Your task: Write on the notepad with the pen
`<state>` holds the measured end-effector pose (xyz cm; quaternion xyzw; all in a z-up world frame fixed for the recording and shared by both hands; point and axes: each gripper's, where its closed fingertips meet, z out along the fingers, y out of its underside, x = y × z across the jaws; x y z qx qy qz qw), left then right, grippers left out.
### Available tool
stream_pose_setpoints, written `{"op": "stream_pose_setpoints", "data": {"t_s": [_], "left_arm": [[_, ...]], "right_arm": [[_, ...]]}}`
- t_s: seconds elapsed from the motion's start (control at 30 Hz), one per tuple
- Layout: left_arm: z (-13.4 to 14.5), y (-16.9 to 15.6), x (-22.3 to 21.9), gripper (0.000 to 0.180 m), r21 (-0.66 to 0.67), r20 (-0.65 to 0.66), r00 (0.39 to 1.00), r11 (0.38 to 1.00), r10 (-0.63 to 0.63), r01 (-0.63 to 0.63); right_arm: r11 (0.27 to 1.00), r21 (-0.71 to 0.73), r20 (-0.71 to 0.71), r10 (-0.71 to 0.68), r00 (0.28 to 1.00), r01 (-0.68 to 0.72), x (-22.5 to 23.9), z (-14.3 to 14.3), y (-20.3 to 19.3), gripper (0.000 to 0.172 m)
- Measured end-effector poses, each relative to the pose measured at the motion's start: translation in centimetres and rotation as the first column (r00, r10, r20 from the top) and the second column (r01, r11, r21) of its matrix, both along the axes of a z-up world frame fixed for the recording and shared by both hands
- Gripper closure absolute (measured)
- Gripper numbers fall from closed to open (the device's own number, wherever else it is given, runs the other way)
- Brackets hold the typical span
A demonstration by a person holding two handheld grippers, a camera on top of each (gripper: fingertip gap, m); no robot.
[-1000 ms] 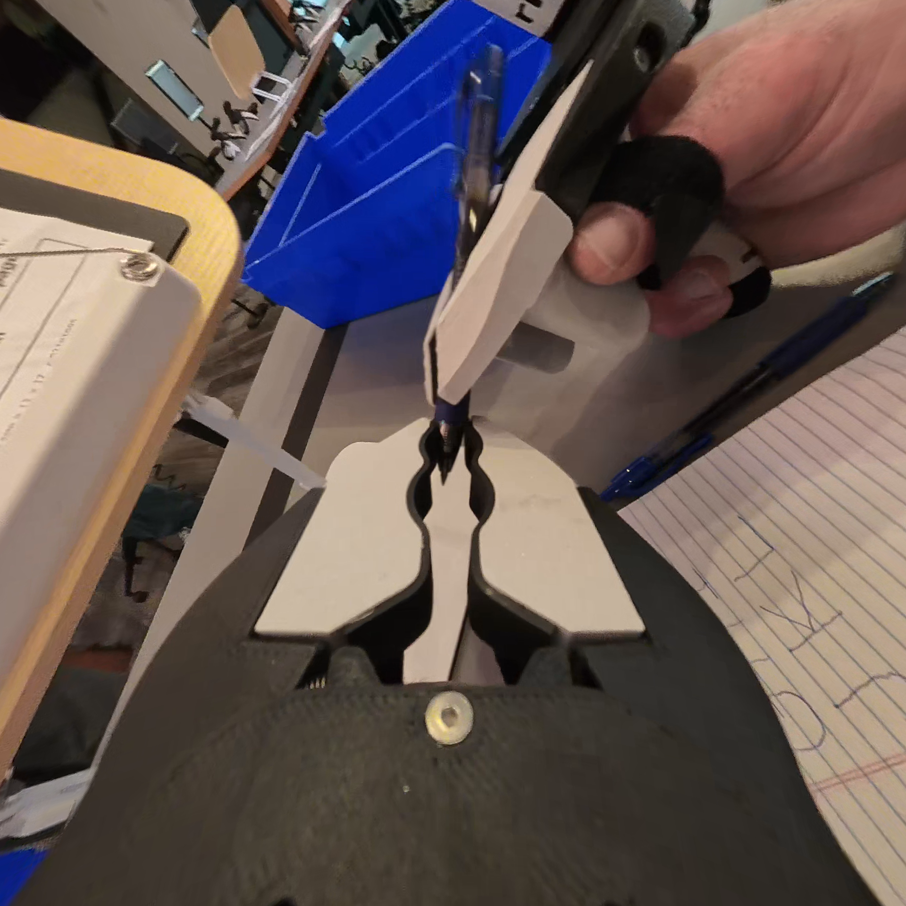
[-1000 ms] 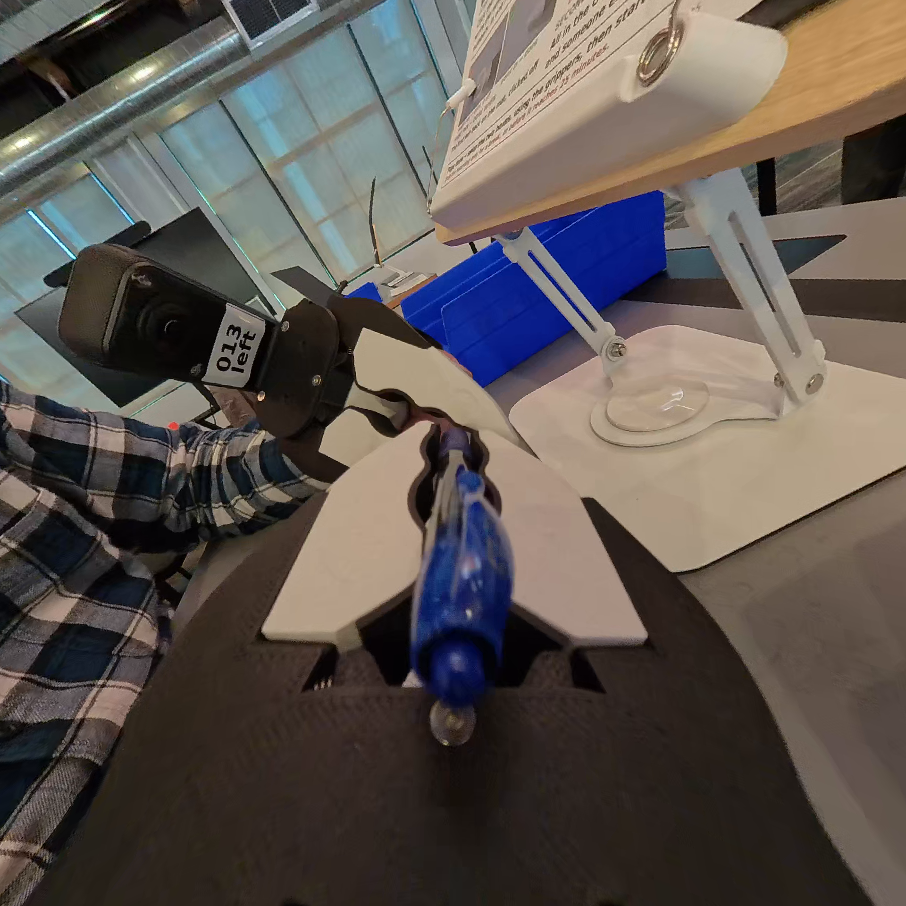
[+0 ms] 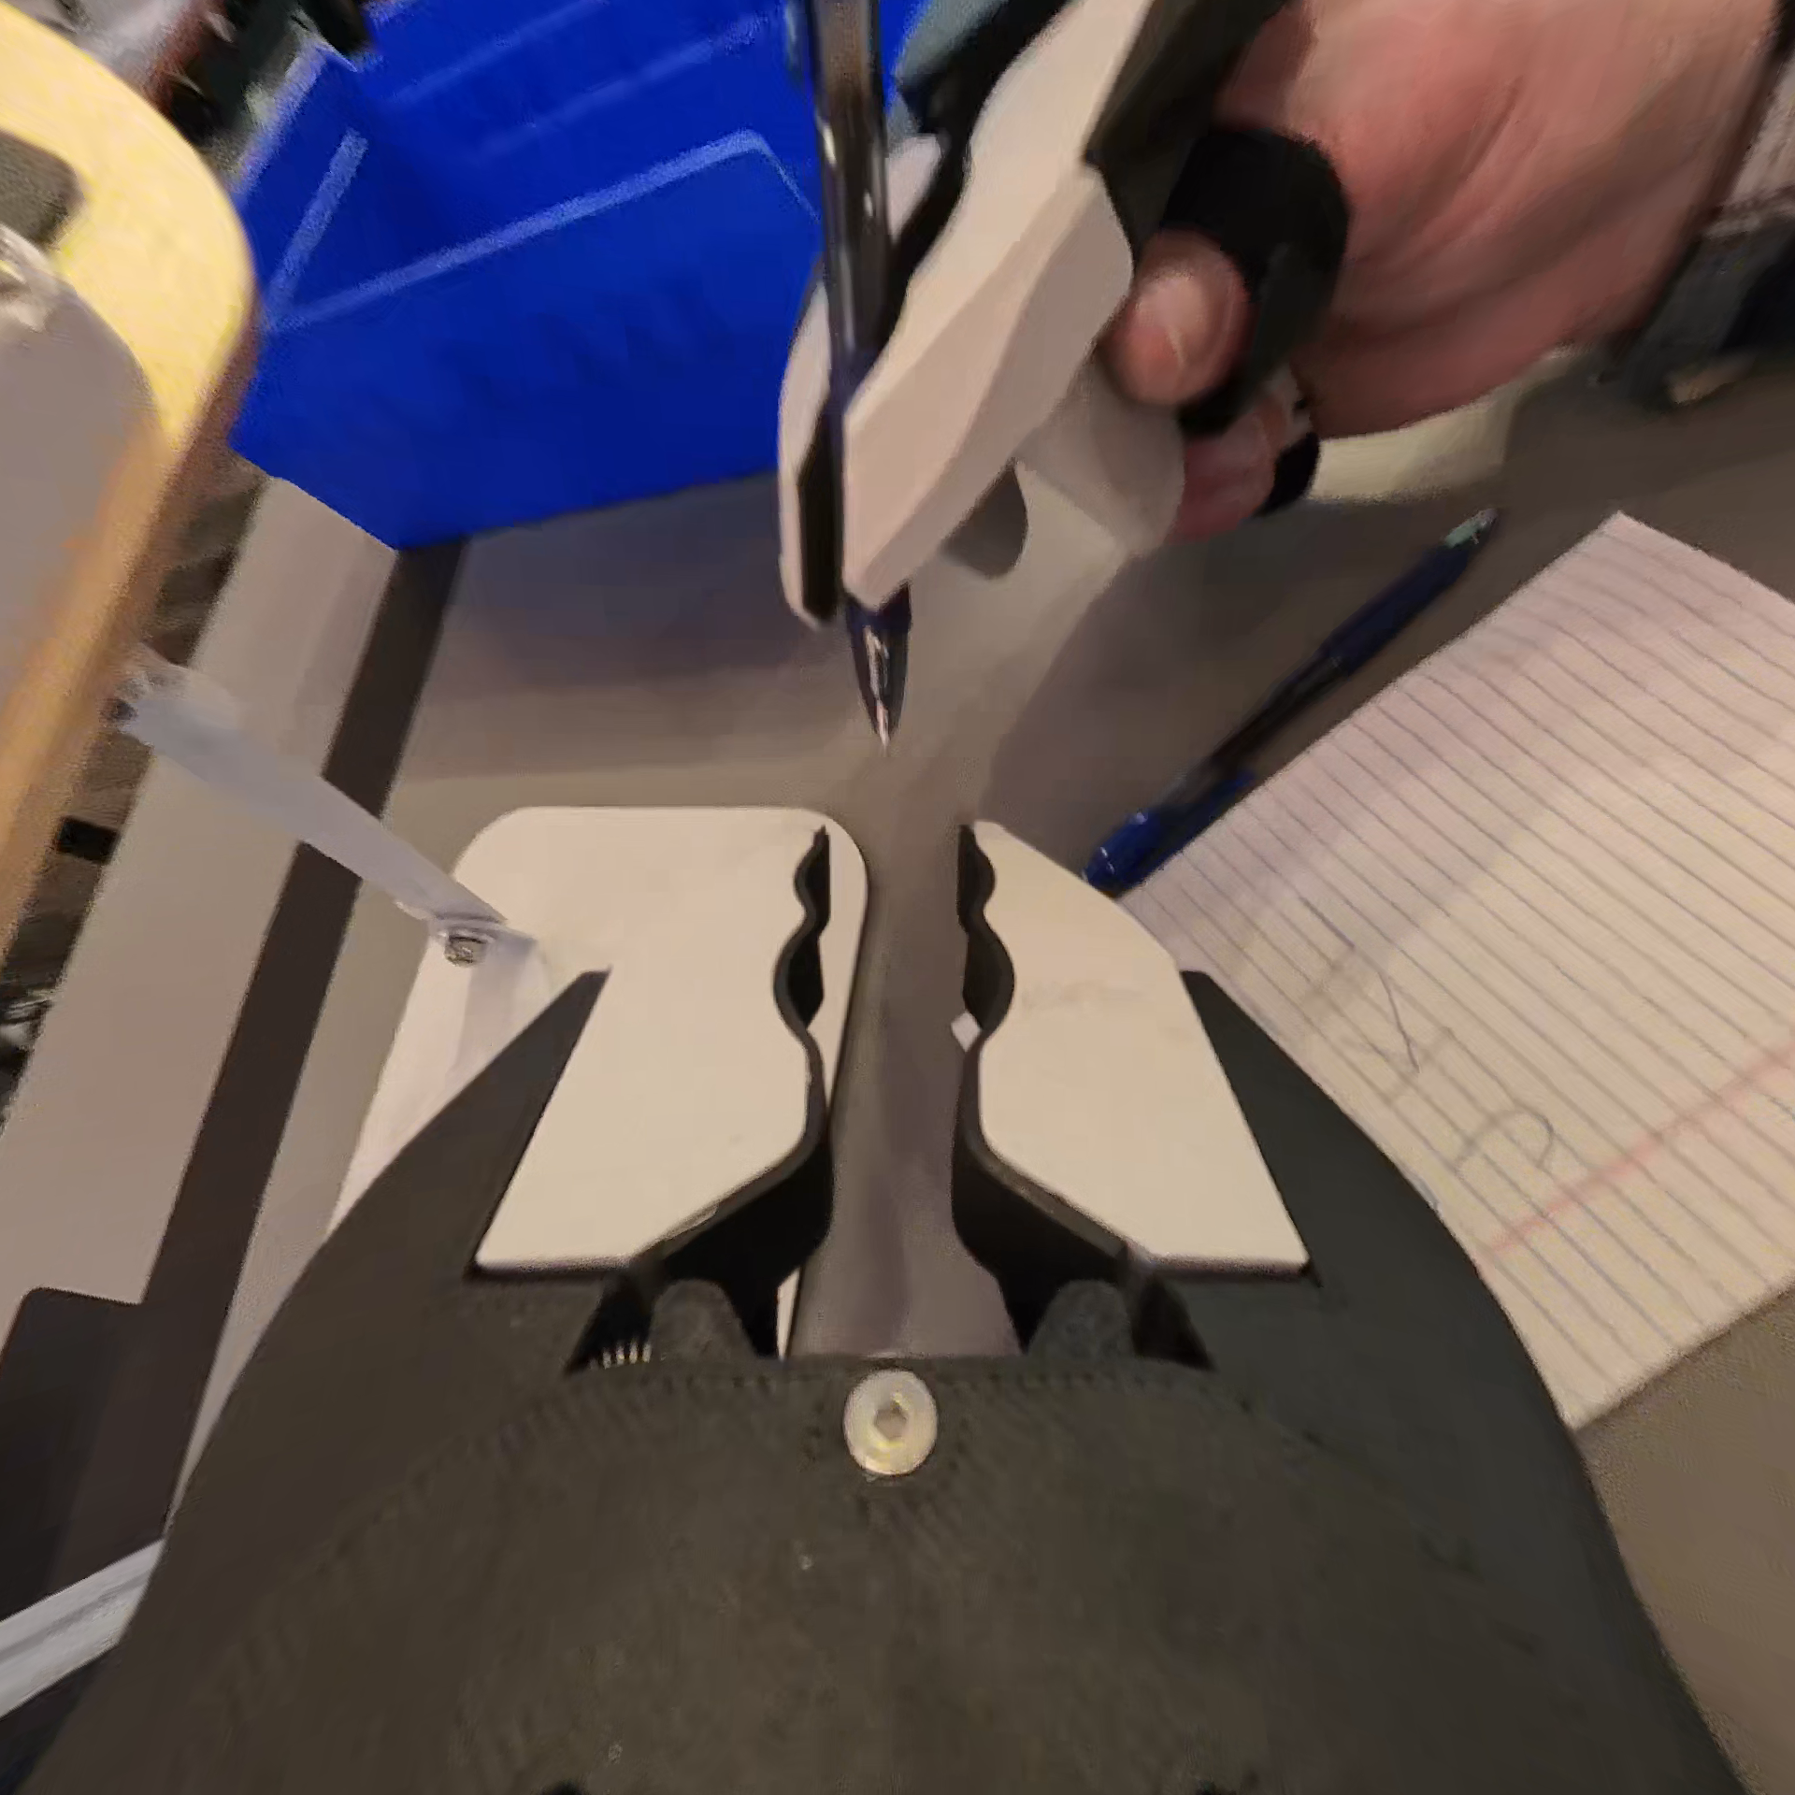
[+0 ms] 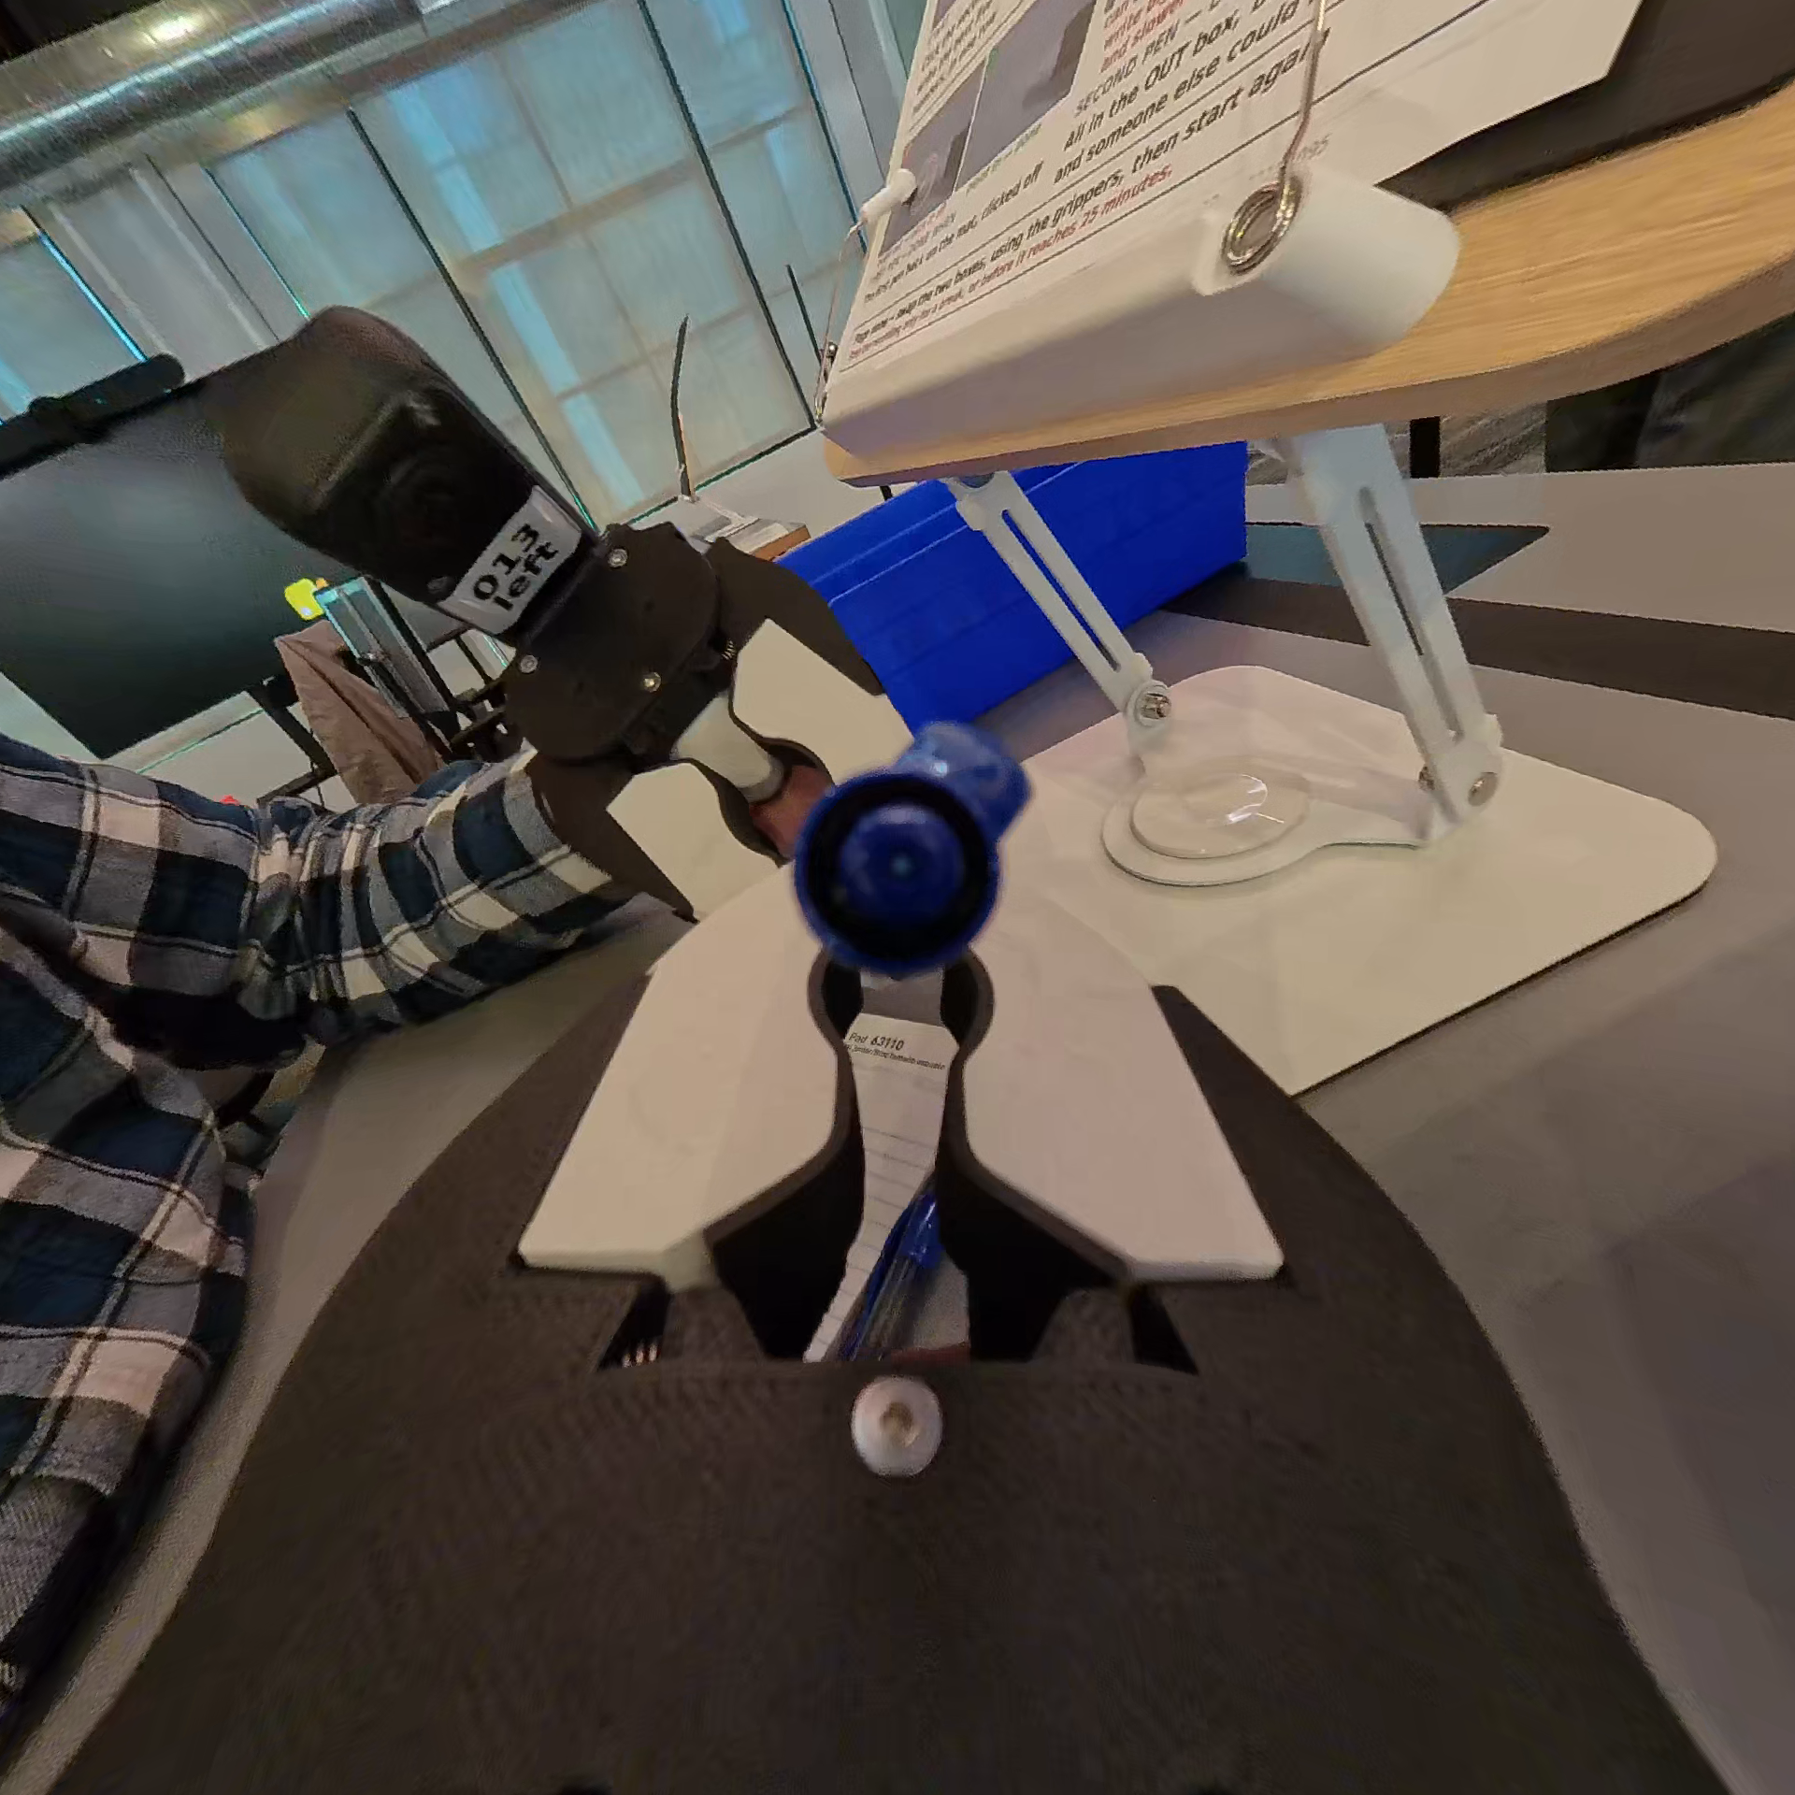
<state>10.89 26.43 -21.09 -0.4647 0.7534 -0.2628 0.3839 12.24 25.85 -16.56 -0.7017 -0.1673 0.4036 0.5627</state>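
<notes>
Gripping, right gripper (image 3: 855,592): its white fingers (image 3: 981,321) are closed on a blue pen (image 3: 879,670), pads pressed on the barrel; a hand (image 3: 1457,194) works its trigger.
Pen in the grasp: nearly upright in the left wrist view, tip down and in the air above the grey table (image 3: 631,660); in the right wrist view its blue back end (image 4: 898,864) faces the camera, just above the fingertips.
Left gripper (image 3: 892,845): jaws apart with a clear gap, only table showing between the fingers (image 3: 680,1020); nothing in them.
Pen tip to left gripper: the tip hangs a little beyond the left fingertips, apart from them.
Left gripper from the right wrist view: black body (image 4: 622,651) with a camera on top, held by an arm in a plaid sleeve (image 4: 243,923).
Notepad (image 3: 1506,923): lined white sheet flat on the table, right of the left gripper, with blue pen marks on it.
Second pen (image 3: 1292,709): blue, lying on the table along the far edge of the notepad.
Stand (image 4: 1360,874): white base on the table with slanted white legs, carrying a wooden board (image 4: 1554,291) and a printed sheet (image 4: 1068,146).
Bin (image 3: 534,291): blue, on the table behind the stand.
Windows (image 4: 486,194): far behind, at the back of the room.
</notes>
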Motion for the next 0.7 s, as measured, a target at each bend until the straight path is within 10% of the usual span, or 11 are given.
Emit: {"op": "stream_pose_setpoints", "data": {"t_s": [0.3, 0.7], "left_arm": [[-5.4, -0.4, -3.2, 0.164, -0.181, -0.277, 0.95, 0.979, -0.142, 0.093], [-6.3, -1.2, -3.5, 0.164, -0.247, -0.306, 0.936, 0.964, -0.176, 0.1]], "right_arm": [[1.0, 0.026, 0.141, -0.004, 0.99, 0.001, -1.3, -0.3, -0.6, 0.16], [0.999, 0.046, 0.147, -0.008, 0.989, 0.001, -3.4, 0.1, -2.7, 0.16]]}}
